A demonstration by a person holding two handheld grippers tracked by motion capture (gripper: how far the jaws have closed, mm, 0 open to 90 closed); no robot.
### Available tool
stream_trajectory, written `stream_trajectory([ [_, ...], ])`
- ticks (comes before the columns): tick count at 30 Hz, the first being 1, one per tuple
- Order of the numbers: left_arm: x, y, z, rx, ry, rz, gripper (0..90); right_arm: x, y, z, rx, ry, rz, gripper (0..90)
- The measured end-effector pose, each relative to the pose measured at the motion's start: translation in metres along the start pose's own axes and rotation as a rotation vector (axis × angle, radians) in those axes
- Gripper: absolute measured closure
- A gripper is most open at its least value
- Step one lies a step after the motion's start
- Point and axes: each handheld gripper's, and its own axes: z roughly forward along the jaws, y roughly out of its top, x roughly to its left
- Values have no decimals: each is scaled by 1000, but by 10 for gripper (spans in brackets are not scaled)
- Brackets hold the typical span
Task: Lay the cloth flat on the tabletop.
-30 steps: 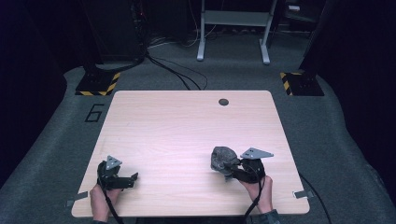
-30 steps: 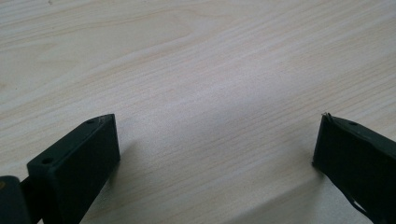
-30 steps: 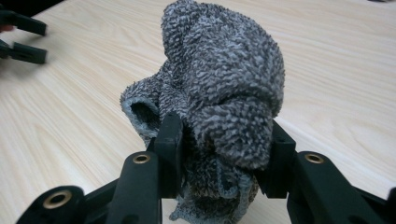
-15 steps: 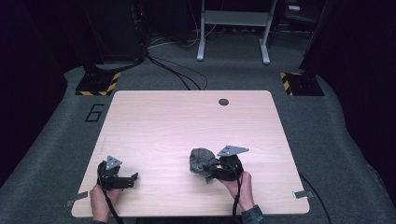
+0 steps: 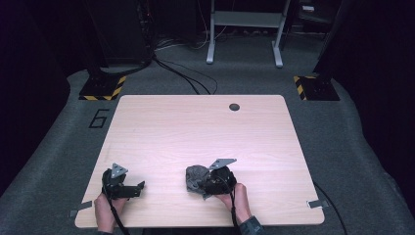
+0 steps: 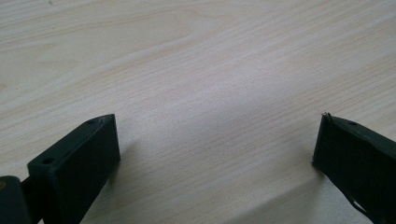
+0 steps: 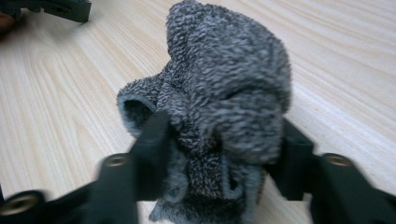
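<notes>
A crumpled grey fleecy cloth (image 5: 194, 175) (image 7: 224, 88) rests on the pale wooden table (image 5: 195, 127) near its front edge, a little right of centre. My right gripper (image 5: 198, 185) (image 7: 222, 135) points left, and the cloth sits between its black jaws. Those jaws have just been opening and now stand on either side of the bundle without squeezing it. At the front left of the table, my left gripper (image 5: 139, 188) (image 6: 215, 140) lies low over bare wood. It is open, and nothing is between its jaws. Its dark tip (image 7: 51, 7) appears at the top left of the right gripper view.
A small dark round hole (image 5: 234, 106) sits in the table near its far edge. On the grey carpet behind the table are black cables (image 5: 181, 73), two hazard-striped feet (image 5: 103, 88) (image 5: 313, 87) and a metal frame's legs (image 5: 244, 34). A "6" (image 5: 99, 118) is marked left of the table.
The right hand has carried the cloth leftward along the front of the table and lower. Its jaws have opened wider around the bundle. The left gripper has not moved.
</notes>
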Motion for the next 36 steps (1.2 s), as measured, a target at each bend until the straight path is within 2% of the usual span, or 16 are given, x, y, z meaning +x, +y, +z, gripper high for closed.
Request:
stream_trajectory([
  [2, 0, 0, -1, 8, -4, 5, 2, 0, 0, -2, -5, -9, 13, 310],
  [3, 0, 0, 0, 2, -1, 1, 3, -1, 0, -4, -20, -15, 3, 285],
  [6, -1, 0, 0, 0, -1, 3, 2, 0, -1, -14, -43, -35, -2, 241],
  [9, -2, 1, -2, 9, -7, 17, 10, -2, -5, -26, -69, -46, 9, 243],
  [12, -6, 2, -6, -29, -41, 3, 29, -4, -10, -38, -91, -58, 19, 255],
  [14, -12, 4, -9, -62, -87, -17, 29, -6, -13, -45, -100, -69, 28, 277],
  [18, -34, 14, -13, -106, -181, 7, 52, -9, -20, -53, -103, -94, 42, 335],
  [24, -68, 29, -11, -119, -283, 86, 97, -10, -28, -48, -87, -111, 50, 415],
  [26, -79, 32, -9, -115, -305, 120, 109, -9, -28, -46, -86, -122, 48, 439],
  [33, -112, 41, 0, -106, -387, 196, 150, -4, -30, -33, -51, -133, 27, 507],
  [36, -126, 45, 3, -103, -402, 227, 174, -4, -30, -27, -44, -137, 22, 561],
])
